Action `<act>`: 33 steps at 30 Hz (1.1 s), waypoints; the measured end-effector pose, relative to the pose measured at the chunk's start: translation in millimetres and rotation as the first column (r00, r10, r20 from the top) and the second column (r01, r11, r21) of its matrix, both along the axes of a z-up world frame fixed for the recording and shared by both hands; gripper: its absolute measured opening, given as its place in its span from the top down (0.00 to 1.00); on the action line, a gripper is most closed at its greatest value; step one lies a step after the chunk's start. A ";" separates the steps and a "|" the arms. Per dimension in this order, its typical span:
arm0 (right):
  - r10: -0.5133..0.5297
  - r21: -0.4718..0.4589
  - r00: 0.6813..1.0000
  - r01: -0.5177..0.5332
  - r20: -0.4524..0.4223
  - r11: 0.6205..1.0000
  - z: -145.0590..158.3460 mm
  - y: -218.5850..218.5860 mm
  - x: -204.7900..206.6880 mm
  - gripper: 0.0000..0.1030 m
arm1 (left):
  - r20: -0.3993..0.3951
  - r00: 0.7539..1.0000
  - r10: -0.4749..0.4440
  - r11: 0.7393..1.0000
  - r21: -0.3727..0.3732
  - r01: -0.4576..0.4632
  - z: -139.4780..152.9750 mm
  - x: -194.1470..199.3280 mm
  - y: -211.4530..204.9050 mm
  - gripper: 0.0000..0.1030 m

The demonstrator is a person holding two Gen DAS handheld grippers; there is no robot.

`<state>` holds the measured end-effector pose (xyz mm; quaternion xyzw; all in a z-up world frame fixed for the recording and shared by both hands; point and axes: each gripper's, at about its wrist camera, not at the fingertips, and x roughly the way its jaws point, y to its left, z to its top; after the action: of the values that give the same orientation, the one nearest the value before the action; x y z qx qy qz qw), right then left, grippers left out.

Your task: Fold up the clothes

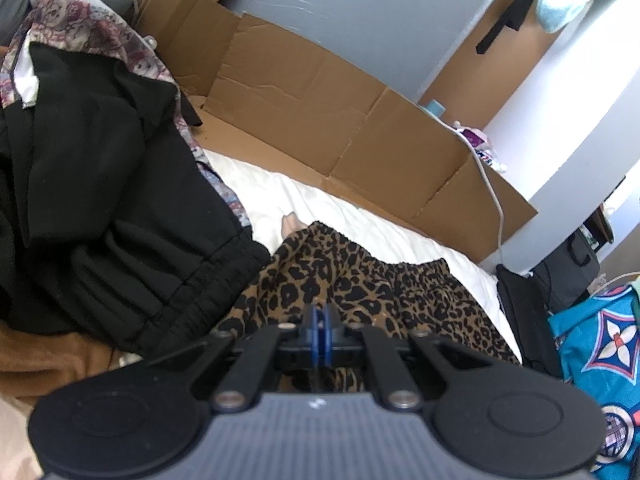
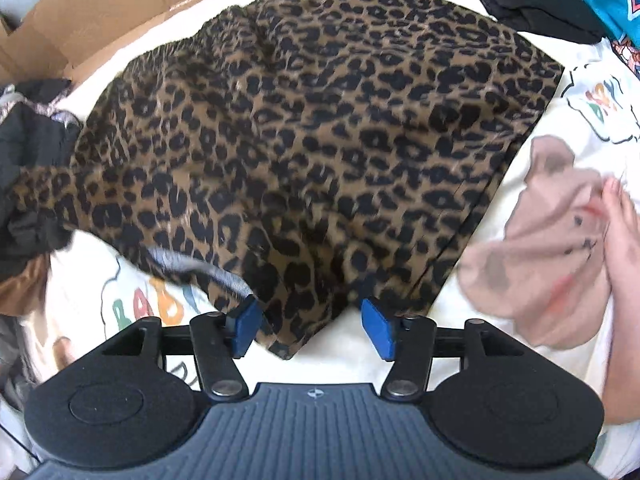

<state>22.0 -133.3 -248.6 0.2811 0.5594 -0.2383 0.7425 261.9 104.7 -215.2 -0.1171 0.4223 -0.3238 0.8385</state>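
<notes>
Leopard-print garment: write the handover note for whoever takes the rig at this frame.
Left gripper: jaws closed; whether they pinch the leopard-print garment is unclear.
Right gripper: open, a hem corner of the garment lying between its fingers, not clamped.
The garment lies spread and rumpled on the white bedding, no fold evident. A black clothes heap sits beside it; a beige cloth lies to the other side.
Left: close the right gripper on the corner, fold, then do the rest.
</notes>
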 end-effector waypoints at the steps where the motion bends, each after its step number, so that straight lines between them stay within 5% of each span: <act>1: 0.006 -0.014 1.000 -0.006 -0.005 1.000 -4.2 6.6 -0.5 0.39 | 0.000 1.000 0.000 1.000 0.000 0.000 -0.3 0.0 0.3 0.97; 9: 0.012 -0.086 1.000 -0.011 0.006 0.996 -25.5 29.2 -9.2 0.40 | -0.004 1.000 0.009 1.000 -0.002 -0.009 -4.9 0.6 5.1 0.97; 10: 0.015 -0.096 1.000 -0.013 0.020 0.995 -27.6 29.9 -9.0 0.48 | -0.006 1.000 0.010 1.000 -0.001 -0.010 -6.2 0.6 6.1 0.97; 11: 0.018 -0.078 1.000 -0.017 0.013 0.997 -32.0 29.0 -8.1 0.71 | -0.008 1.000 0.011 1.000 0.000 -0.011 -7.2 0.4 7.2 0.97; 12: 0.023 -0.060 1.000 -0.022 0.006 0.998 -36.1 28.0 -7.4 0.83 | -0.009 1.000 0.010 1.000 0.001 -0.010 -7.8 0.1 8.3 0.97; 14: 0.041 -0.047 0.999 -0.040 0.011 0.998 -36.7 25.8 -9.0 0.97 | -0.016 1.000 0.014 1.000 0.001 -0.014 -7.2 -0.2 13.6 0.97; 26: 0.157 -0.088 0.988 -0.157 -0.006 0.984 3.5 -3.8 -31.7 0.99 | -0.040 0.998 0.042 0.999 0.026 -0.041 9.8 -12.6 51.9 0.97; 33: 0.208 -0.062 0.978 -0.208 -0.018 0.976 -7.0 9.2 -33.1 0.99 | -0.067 0.995 0.079 0.995 0.061 -0.075 3.5 -17.6 69.7 0.97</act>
<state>-11.1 -124.1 -255.6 0.1957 0.5821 -0.1786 0.7687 244.3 174.3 -211.7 -0.1200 0.4554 -0.2748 0.8383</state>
